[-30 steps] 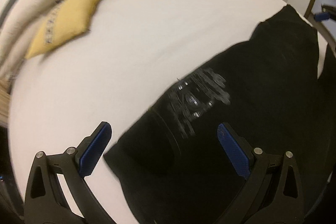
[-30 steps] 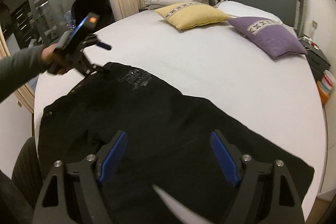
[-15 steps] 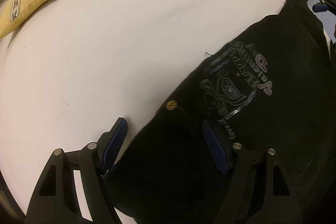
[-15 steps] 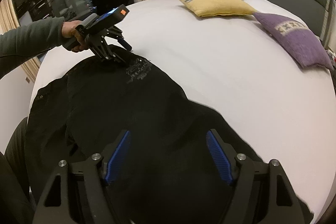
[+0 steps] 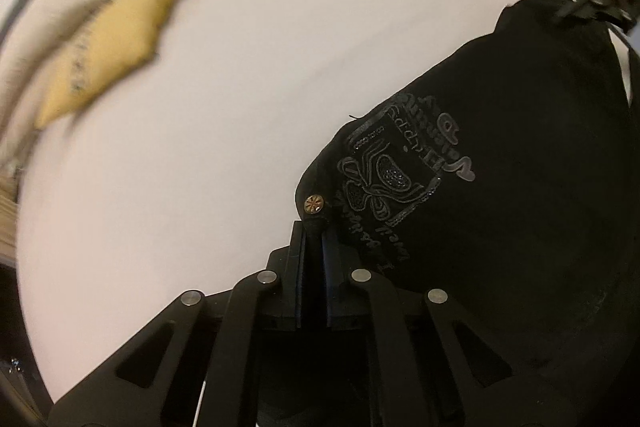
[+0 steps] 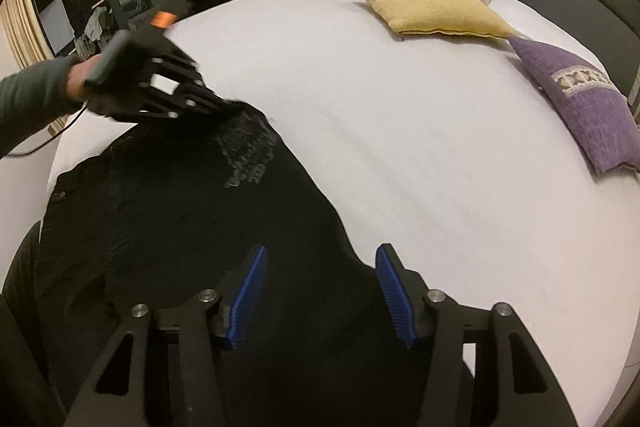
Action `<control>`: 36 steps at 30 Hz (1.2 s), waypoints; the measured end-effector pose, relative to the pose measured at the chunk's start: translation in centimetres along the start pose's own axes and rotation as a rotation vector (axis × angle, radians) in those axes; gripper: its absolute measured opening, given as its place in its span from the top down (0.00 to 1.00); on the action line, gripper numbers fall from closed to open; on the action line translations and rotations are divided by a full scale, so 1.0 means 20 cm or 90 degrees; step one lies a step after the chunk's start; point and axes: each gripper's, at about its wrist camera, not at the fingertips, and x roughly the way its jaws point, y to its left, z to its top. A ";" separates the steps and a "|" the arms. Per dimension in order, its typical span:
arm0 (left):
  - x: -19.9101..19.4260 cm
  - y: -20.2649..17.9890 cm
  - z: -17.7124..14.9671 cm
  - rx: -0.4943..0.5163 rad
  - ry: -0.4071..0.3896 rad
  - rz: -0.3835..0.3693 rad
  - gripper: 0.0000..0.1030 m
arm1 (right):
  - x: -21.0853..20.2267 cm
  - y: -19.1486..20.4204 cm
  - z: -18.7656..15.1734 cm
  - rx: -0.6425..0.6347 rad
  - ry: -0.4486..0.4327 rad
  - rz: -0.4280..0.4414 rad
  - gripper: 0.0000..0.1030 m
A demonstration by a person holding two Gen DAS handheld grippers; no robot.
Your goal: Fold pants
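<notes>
White bed (image 6: 400,131) | your left tongs (image 5: 314,227) just clenched on pants (image 5: 520,187) waistband corner | right tongs (image 6: 320,291) closing, released, astride the pants' far edge | lift next.

The white bed (image 6: 400,131) lies bare and open between the black pants (image 6: 180,227) and the yellow pillow (image 6: 432,11); the purple pillow (image 6: 580,107) blocks the far right side.

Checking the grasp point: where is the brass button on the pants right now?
In the left wrist view, the brass button sits at the corner of the black pants just above the left gripper, which is pinched shut on that corner, beside the embroidered emblem.
</notes>
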 end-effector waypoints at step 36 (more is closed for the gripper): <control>-0.93 -0.55 -0.44 0.111 -0.234 0.137 0.95 | -0.05 0.30 0.09 -0.194 0.077 -0.073 0.97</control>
